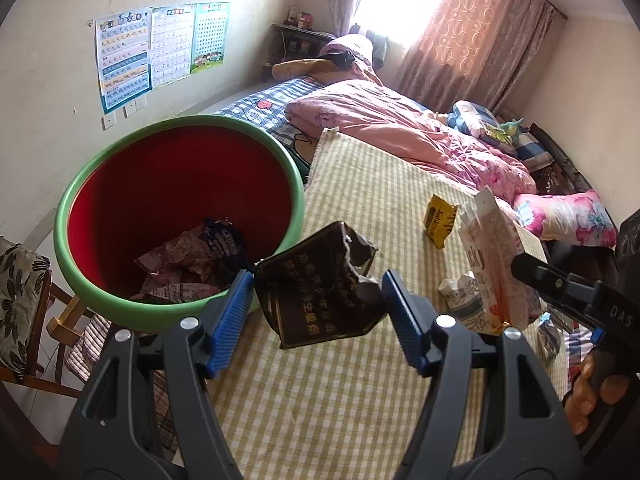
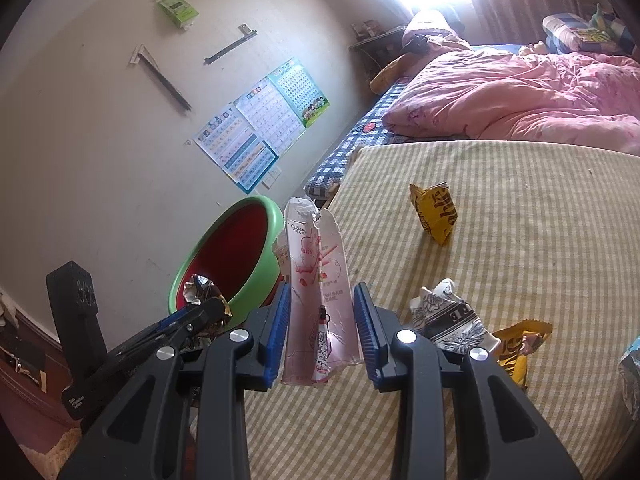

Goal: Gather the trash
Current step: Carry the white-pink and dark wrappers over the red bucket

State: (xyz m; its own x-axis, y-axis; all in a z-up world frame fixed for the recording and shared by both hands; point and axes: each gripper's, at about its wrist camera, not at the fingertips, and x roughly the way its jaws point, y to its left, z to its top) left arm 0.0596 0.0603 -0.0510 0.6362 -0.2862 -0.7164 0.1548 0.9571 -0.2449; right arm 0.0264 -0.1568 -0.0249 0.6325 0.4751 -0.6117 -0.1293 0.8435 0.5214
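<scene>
- A torn dark packet (image 1: pixel 320 284) is clamped between the blue pads of the left gripper (image 1: pixel 318 304), held by its 2 side edges just beside the bin's near rim and above the striped cloth.
- A pink snack box (image 2: pixel 320 300) stands upright in the right gripper (image 2: pixel 322 330), its jaws closed on the box's flattened sides.
- Both pieces are judged light and thin; the packet looks like stiff card that can buckle, and the box is already crushed, so a grip across the flat faces near the middle is judged safest.
- The green bin (image 1: pixel 120 152) with its red inside sits at the cloth's edge, and crumpled wrappers (image 1: pixel 188 264) already lie in it.
- Left on the striped cloth (image 2: pixel 500 420) are a yellow wrapper (image 2: pixel 436 212), a crumpled black-and-white packet (image 2: pixel 452 320) and a second yellow wrapper (image 2: pixel 516 348) touching it.
- These are judged soft and slippery, best pinched at a raised fold.
- A pink quilt (image 2: pixel 520 96) lies beyond the cloth.
</scene>
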